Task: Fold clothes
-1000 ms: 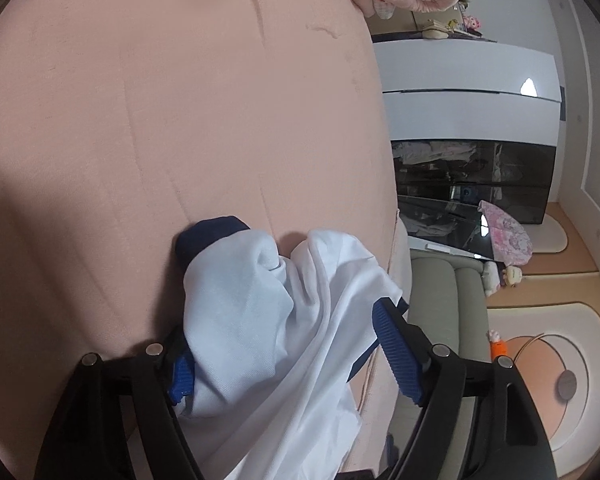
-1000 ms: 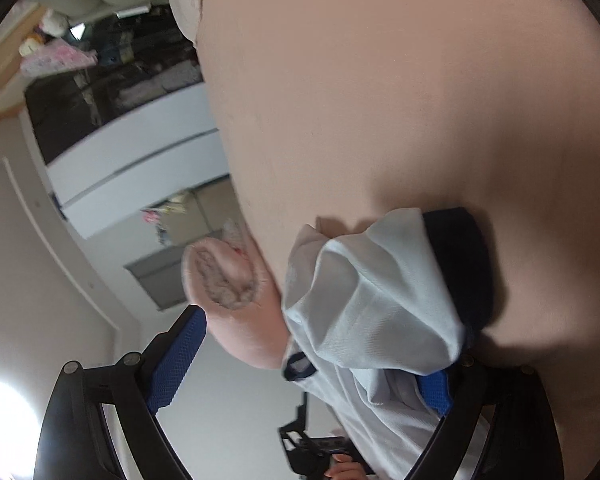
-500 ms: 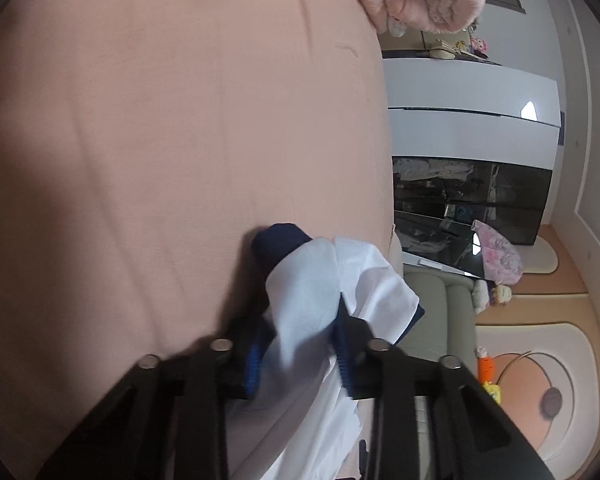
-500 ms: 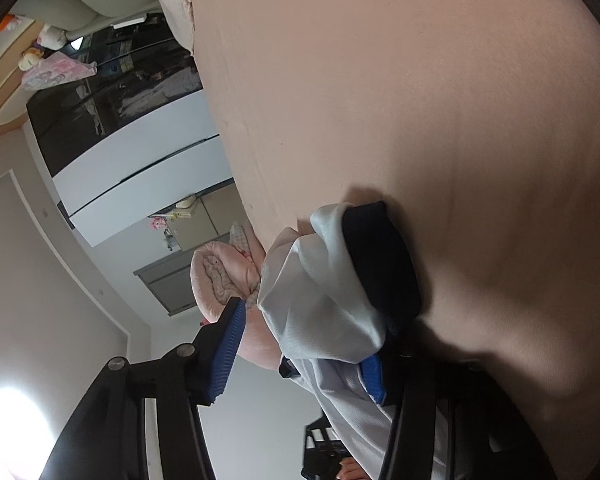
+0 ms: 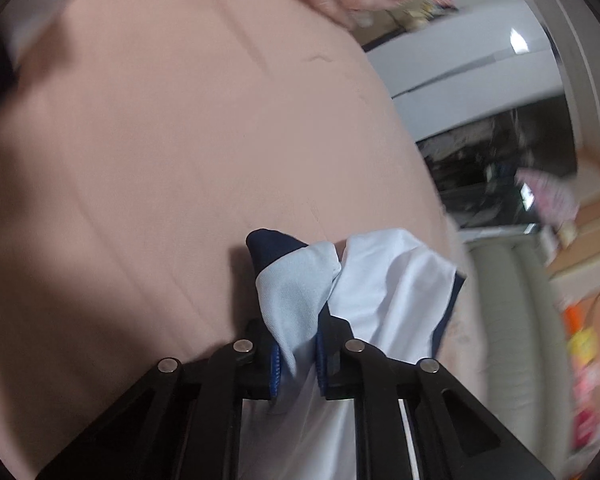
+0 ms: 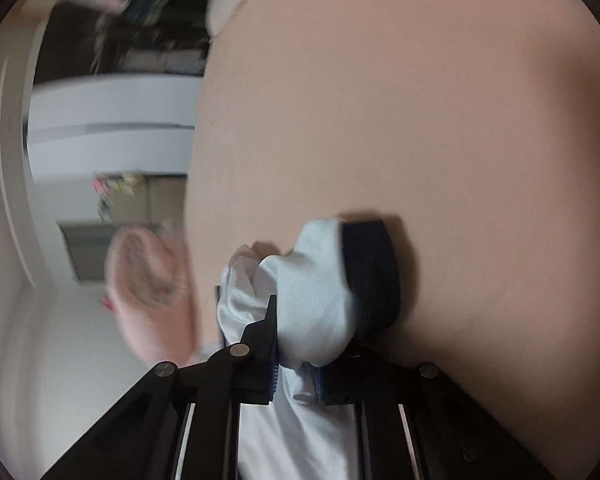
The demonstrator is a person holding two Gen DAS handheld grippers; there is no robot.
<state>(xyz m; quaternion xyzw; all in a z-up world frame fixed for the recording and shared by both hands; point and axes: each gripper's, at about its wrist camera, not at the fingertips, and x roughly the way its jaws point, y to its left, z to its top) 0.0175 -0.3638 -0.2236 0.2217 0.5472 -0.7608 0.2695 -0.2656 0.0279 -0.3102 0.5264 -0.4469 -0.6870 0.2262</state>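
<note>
Both grippers pinch the white garment at its navy-trimmed ends, over the pink bed.

The left gripper [image 5: 298, 354] is clamped on a bunch of the shirt [image 5: 384, 280] beside a navy cuff [image 5: 274, 246]. The right gripper [image 6: 296, 364] has its jaws closing, and its pads already press a bunched fold of the same shirt [image 6: 312, 300] next to the other dark cuff [image 6: 370, 272]. The cloth lies at the near edge of the bed [image 5: 160, 140], partly hanging below the grippers. It looks thin, light and limp, so it will sag and crumple between the holds. Gripping at the thicker cuff seams, as here, should slip less than holding plain cloth.
</note>
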